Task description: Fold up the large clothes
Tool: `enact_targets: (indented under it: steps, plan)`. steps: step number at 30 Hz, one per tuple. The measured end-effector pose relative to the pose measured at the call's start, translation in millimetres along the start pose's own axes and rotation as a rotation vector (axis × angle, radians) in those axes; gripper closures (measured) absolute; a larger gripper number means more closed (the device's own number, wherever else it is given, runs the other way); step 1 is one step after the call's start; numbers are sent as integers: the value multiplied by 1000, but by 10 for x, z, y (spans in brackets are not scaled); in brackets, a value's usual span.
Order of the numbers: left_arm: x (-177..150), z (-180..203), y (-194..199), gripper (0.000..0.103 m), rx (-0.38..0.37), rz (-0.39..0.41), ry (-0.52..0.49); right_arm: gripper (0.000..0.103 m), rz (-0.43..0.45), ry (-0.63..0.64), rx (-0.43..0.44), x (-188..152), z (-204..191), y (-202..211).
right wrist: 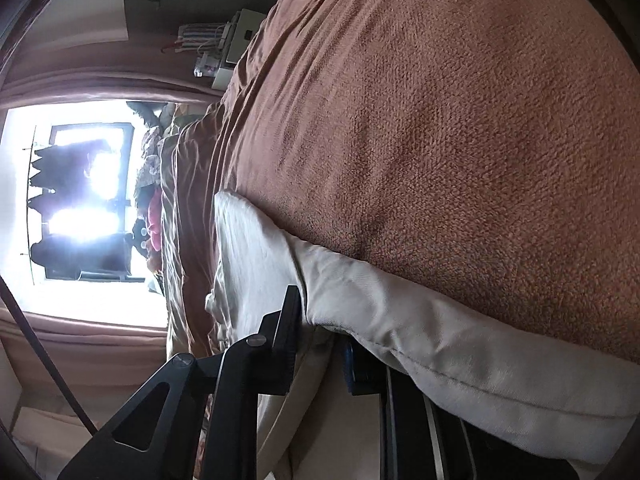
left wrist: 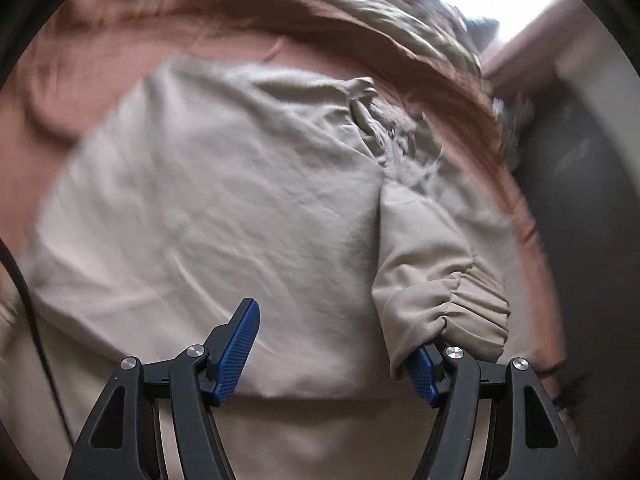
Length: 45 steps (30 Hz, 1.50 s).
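Observation:
A large beige jacket [left wrist: 224, 200] lies spread on a brown bedspread [left wrist: 100, 64]. Its sleeve with a gathered cuff [left wrist: 452, 292] is folded across the body at the right. My left gripper [left wrist: 336, 344] is open above the jacket, and the cuff drapes over its right blue fingertip [left wrist: 420, 372]. In the right wrist view, turned sideways, the jacket's hem [right wrist: 400, 332] lies on the bedspread [right wrist: 460, 120]. My right gripper [right wrist: 320, 344] has beige cloth between its jaws; its right finger is mostly hidden under the cloth.
A bright window [right wrist: 80, 200] with curtains is beyond the bed. A heap of other clothes [right wrist: 154, 216] lies at the bed's far end. A white box [right wrist: 240, 40] stands beside the bed. A dark floor area [left wrist: 580, 200] lies past the bed's right edge.

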<state>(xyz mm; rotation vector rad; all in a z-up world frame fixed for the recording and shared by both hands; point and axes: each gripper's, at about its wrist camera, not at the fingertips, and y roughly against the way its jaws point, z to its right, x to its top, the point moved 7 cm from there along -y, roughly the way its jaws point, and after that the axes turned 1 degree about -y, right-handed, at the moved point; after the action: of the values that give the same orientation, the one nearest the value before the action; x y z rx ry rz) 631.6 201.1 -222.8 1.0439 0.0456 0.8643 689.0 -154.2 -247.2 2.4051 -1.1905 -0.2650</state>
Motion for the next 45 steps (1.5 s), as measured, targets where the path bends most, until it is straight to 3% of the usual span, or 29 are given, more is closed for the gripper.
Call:
enact_targets:
  steps: [1, 5, 7, 8, 11, 15, 23, 24, 25, 26, 30, 35, 36, 38, 40, 43, 45]
  plan:
    - [12, -48, -6, 33, -42, -5, 55, 88, 0, -1, 2, -7, 9, 8]
    - [7, -28, -5, 33, -94, 9, 92, 88, 1, -8, 6, 75, -32, -30]
    - [13, -57, 22, 33, -199, 22, 183, 88, -1, -13, 4, 90, -31, -27]
    - [19, -93, 31, 33, -213, 26, 223, 88, 0, -13, 3, 95, -26, -22]
    - [79, -152, 112, 33, -126, 67, 201, 88, 2, -7, -7, 102, -24, 2]
    - [174, -197, 238, 33, -80, 116, 185, 88, -6, -20, -4, 122, -18, 20]
    - [80, -225, -44, 34, 88, 50, 32, 88, -2, -43, -13, 144, 2, 48]
    - [47, -232, -94, 39, 106, 43, 12, 88, -2, -44, -10, 164, 6, 36]
    - [12, -209, -180, 54, 136, 27, -24, 88, 1, -48, -4, 187, 13, 27]
    - [-6, -227, -255, 62, 187, 4, -60, 88, 4, -54, 3, 215, 23, 21]
    - [-27, -180, -345, 70, 300, 0, -175, 88, -22, -79, 3, 264, 33, -22]
    - [16, -211, -318, 70, 298, -8, -168, 87, -70, -126, 18, 239, -8, 28]
    - [10, -201, -283, 70, 287, -6, -166, 84, -69, -126, 14, 245, -15, 57]
    - [9, -137, -175, 70, 250, 17, -170, 52, -66, -121, 12, 259, -28, 119]
    - [-27, -86, -73, 70, 202, 16, -177, 39, -47, -117, 29, 273, -59, 192]
    - [-63, -3, 124, 70, 168, 27, -191, 39, -46, -107, 32, 234, -44, 300]
    - [-88, 31, 273, 67, 154, 44, -201, 39, -48, -82, -9, 200, 9, 357]
